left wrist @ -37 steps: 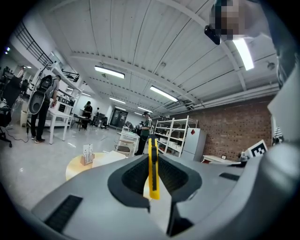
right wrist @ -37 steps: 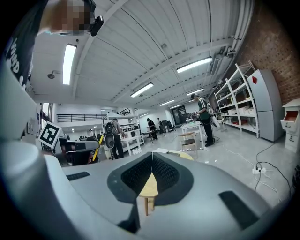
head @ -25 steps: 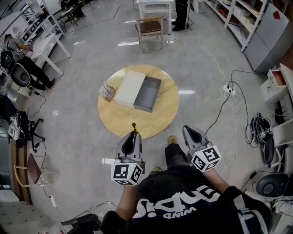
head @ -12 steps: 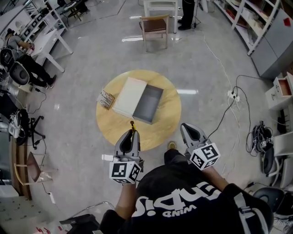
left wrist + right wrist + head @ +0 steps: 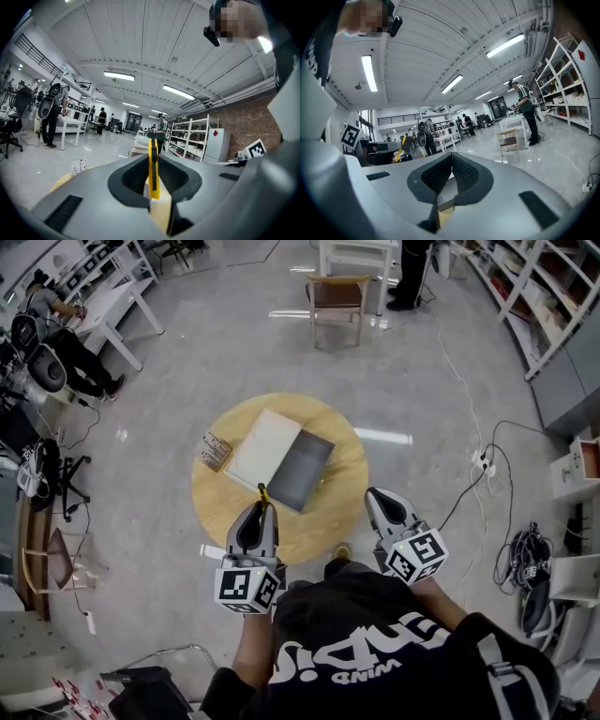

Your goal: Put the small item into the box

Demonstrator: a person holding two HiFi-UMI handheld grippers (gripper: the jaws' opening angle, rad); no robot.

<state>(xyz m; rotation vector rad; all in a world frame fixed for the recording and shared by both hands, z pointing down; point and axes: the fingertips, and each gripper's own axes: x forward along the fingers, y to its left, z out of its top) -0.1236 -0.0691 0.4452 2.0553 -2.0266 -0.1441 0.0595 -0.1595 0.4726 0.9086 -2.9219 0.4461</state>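
Note:
A yellow utility knife (image 5: 262, 493) sticks out of my left gripper (image 5: 260, 510), which is shut on it at the near edge of the round wooden table (image 5: 337, 512). In the left gripper view the knife (image 5: 153, 171) stands upright between the pads. On the table lies an open box: a white lid (image 5: 262, 448) on the left, the grey tray (image 5: 302, 470) on the right. My right gripper (image 5: 377, 498) is shut and empty, to the right of the table's near edge; in its own view the gripper (image 5: 451, 161) holds nothing.
A small printed card stand (image 5: 216, 450) sits at the table's left side. A wooden chair (image 5: 336, 296) and a white table stand beyond. People work at desks (image 5: 70, 343) at far left. Cables (image 5: 487, 465) and shelves lie on the right.
The table has come nearer to both grippers. The knife tip now reaches over the table's near edge, close to the grey tray. Both grippers keep their state.

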